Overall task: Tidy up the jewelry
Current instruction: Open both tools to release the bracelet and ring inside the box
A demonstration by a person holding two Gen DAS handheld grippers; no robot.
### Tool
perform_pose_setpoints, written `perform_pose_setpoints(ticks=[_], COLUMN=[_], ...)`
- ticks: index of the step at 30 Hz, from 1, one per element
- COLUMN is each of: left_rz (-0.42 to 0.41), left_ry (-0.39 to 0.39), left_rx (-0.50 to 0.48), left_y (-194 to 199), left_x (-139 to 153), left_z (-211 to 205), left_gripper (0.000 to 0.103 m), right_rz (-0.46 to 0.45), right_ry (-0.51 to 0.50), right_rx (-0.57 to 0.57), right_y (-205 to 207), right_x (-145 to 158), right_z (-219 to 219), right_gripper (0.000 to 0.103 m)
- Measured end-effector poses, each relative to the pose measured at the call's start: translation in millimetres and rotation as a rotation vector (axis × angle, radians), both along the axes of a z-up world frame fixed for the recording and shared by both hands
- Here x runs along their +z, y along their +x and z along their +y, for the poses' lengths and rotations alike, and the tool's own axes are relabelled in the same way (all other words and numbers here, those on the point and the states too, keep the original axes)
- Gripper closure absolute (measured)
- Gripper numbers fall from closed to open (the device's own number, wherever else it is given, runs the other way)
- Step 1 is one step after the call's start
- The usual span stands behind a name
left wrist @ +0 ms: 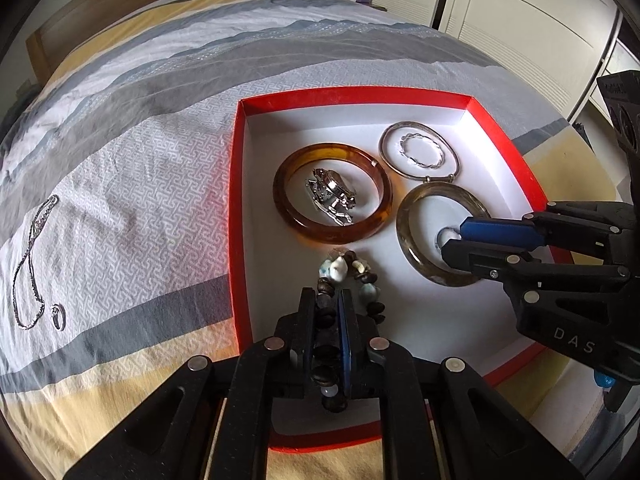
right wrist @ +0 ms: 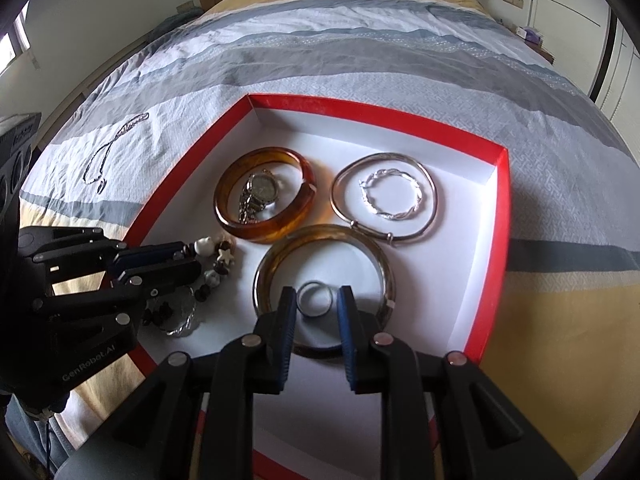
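Red-walled box [right wrist: 494, 248] with a white floor sits on the striped bed [right wrist: 360, 64] and acts as the sorting tray.

Nesting looks deliberate, small pieces inside big ones to save floor space:
- watch [right wrist: 260, 194] lies inside the amber bangle [right wrist: 264, 232]
- twisted silver bracelet [right wrist: 394, 196] lies inside the thin silver bangle [right wrist: 430, 196]
- small ring [right wrist: 316, 298] lies inside the smoky bangle [right wrist: 324, 234], which touches both other bangles

Left tool [left wrist: 329, 300] is clamped on the beaded bracelet [left wrist: 362, 276]. One strand of dark beads runs up between its pads; the rest of the loop drapes onto the box floor near the left wall. My read: it is being set down in the free corner.

Right tool [right wrist: 316, 304] is nearly closed around the ring, one pad on each side. The ring looks pinched across its width, but I can't confirm firm contact from the right wrist view. The left wrist view shows the ring right at the pad tips.

Still outside the box: a silver chain necklace [left wrist: 32, 256] and a small pendant ring [left wrist: 59, 316] just beside it, well off on the bed. Likely the remaining work.

Risk: thin ring slipping from the pads.
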State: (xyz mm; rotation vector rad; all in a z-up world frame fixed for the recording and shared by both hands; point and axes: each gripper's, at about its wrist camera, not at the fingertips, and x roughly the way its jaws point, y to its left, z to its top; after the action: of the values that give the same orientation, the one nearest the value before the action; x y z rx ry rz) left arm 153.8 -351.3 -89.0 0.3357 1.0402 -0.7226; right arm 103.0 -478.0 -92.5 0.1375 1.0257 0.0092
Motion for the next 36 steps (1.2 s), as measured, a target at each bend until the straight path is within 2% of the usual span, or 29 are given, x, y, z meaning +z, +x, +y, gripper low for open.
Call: perform_pose_setpoints(ticks=[4,10,25,31,36], left_rz=[0.015,0.02,-0.069,-0.111,-0.133], left_ry=[-0.009,-0.029,-0.107,-0.115,-0.101], left_rx=[-0.005,-0.008,-0.017,-0.01,0.001], left_y=[-4,-16,-60,-79,-97], left_x=[3,14,78,101,117], left_z=[2,7,21,33,48], left_gripper=[0.086,0.071,0.069,0.069,0.064], right_rz=[-0.005,-0.044,-0.133,-0.165,-0.192], right_ry=[0.015,0.034,0.051,0.056,0.053], right_rx=[-0.011,-0.055,-0.152,-0.183,-0.186], right_y=[-6,-22,-75,-99,-117], right_x=[3,19,66,85,100], right_z=[-1,-7,-16,-13,-2], right_gripper=[0.083,0.079,0.078,0.078,0.078])
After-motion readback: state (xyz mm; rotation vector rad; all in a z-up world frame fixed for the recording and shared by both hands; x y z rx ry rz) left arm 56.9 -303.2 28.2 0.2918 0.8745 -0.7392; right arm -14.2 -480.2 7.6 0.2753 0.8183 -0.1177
